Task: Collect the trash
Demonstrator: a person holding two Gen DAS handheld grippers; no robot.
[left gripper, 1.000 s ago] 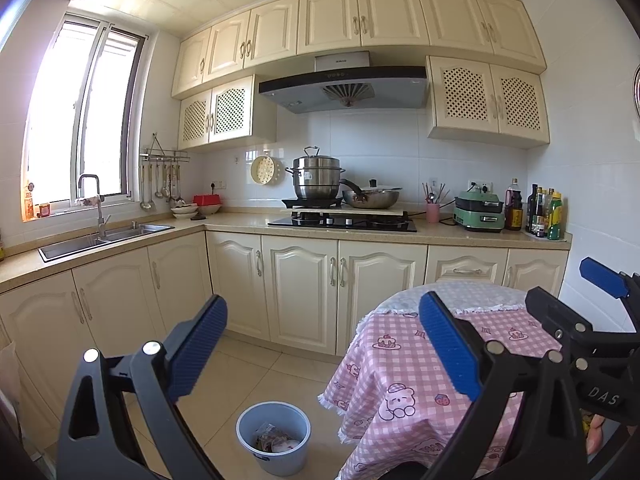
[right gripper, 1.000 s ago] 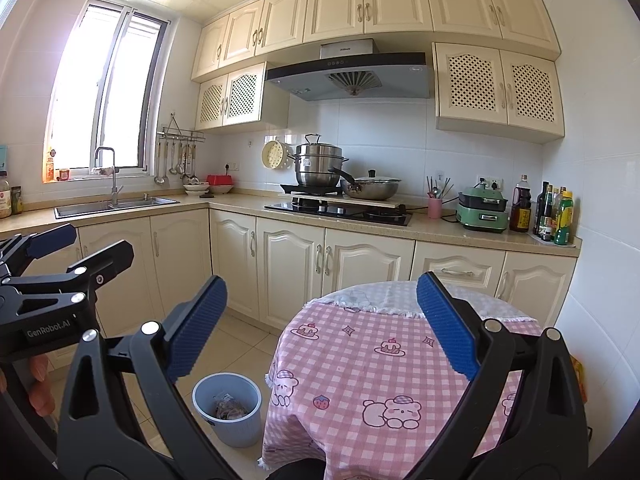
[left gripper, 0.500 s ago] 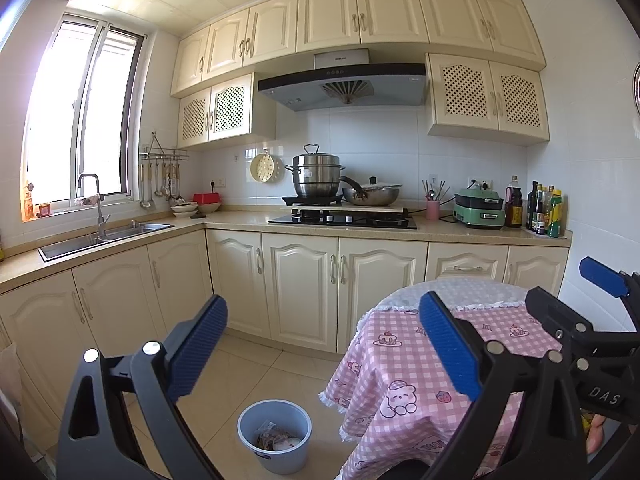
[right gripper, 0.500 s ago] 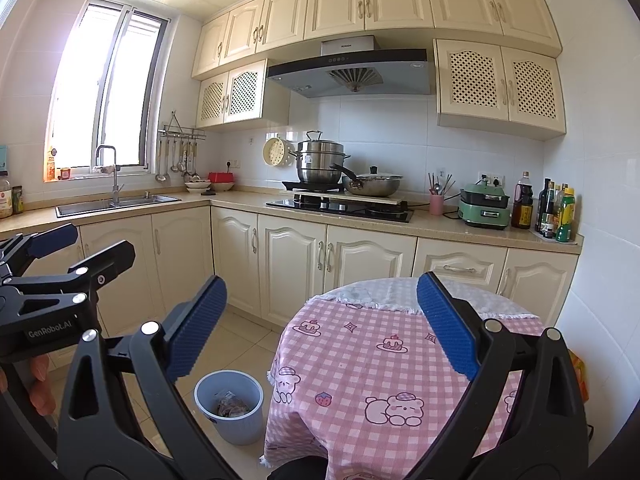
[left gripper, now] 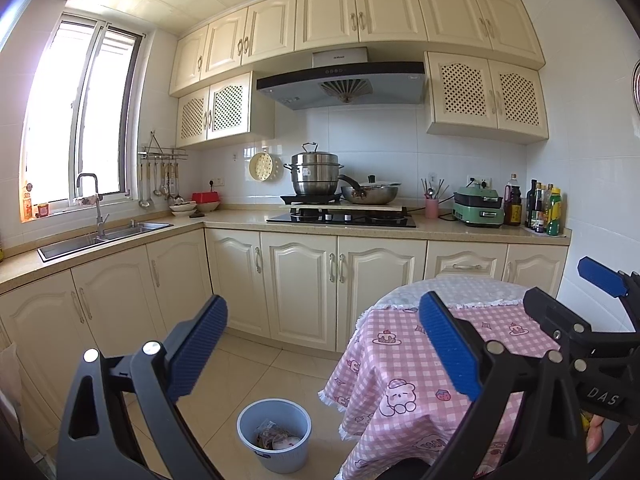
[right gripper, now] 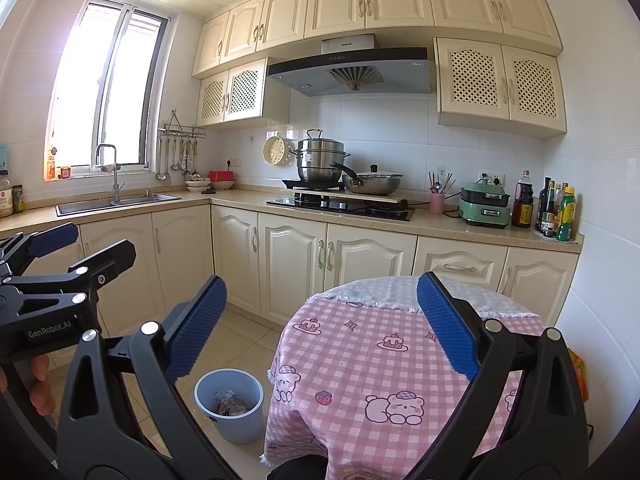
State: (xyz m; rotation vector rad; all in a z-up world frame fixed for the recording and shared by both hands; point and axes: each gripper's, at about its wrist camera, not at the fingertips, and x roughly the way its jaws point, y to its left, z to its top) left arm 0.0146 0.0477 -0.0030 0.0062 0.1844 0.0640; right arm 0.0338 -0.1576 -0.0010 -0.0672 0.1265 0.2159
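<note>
A pale blue waste bin [left gripper: 274, 435] [right gripper: 230, 405] stands on the tiled floor left of the round table, with crumpled wrappers [left gripper: 276, 436] [right gripper: 232, 403] inside. The table wears a pink checked cloth [left gripper: 400, 376] [right gripper: 380, 364] with nothing lying on it. My left gripper [left gripper: 322, 346] is open and empty, held high over the floor between bin and table. My right gripper [right gripper: 321, 326] is open too, empty, above the table's near left part. Each gripper shows in the other's view: the right one [left gripper: 568, 300] at the right edge, the left one [right gripper: 88, 248] at the left edge.
Cream cabinets [right gripper: 288, 264] run in an L behind the table. On the counter are a sink [left gripper: 100, 236], a hob with a steamer pot [left gripper: 316, 178] and a pan, a green cooker [right gripper: 484, 204] and bottles [right gripper: 556, 212]. The wall is close on the right.
Both views have risen and tilted slightly, so the table and bin sit a little lower in frame. Both grippers stayed open.
</note>
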